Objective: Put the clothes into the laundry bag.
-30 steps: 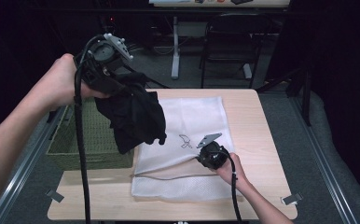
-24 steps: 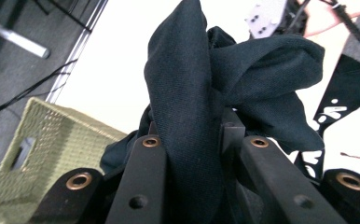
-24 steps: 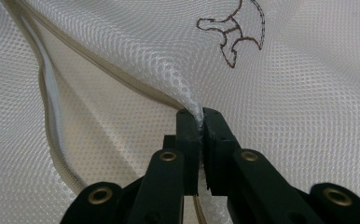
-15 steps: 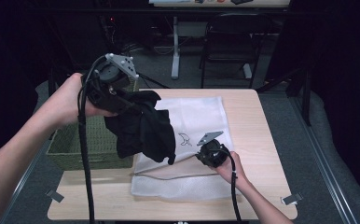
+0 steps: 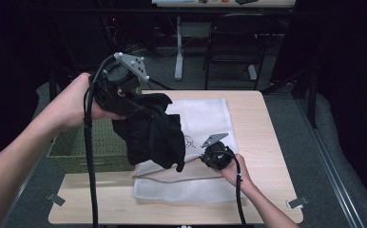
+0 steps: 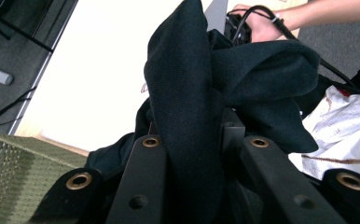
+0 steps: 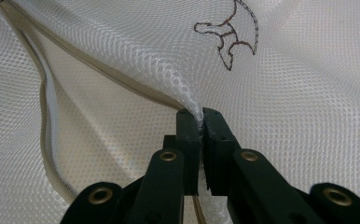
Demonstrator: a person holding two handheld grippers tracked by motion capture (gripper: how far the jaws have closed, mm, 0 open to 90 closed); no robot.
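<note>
Left tool (image 5: 141, 102) raised, jaws clamped – right tool (image 5: 209, 156) low, jaws pinched, seemingly tilted down.

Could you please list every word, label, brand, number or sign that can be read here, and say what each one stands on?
No readable words or numbers.
White mesh bag: an outlined brown drawing, a figure and not lettering; in the high view too small to make out.
Black garment, green basket, white-and-red cloth: no print visible.
</note>
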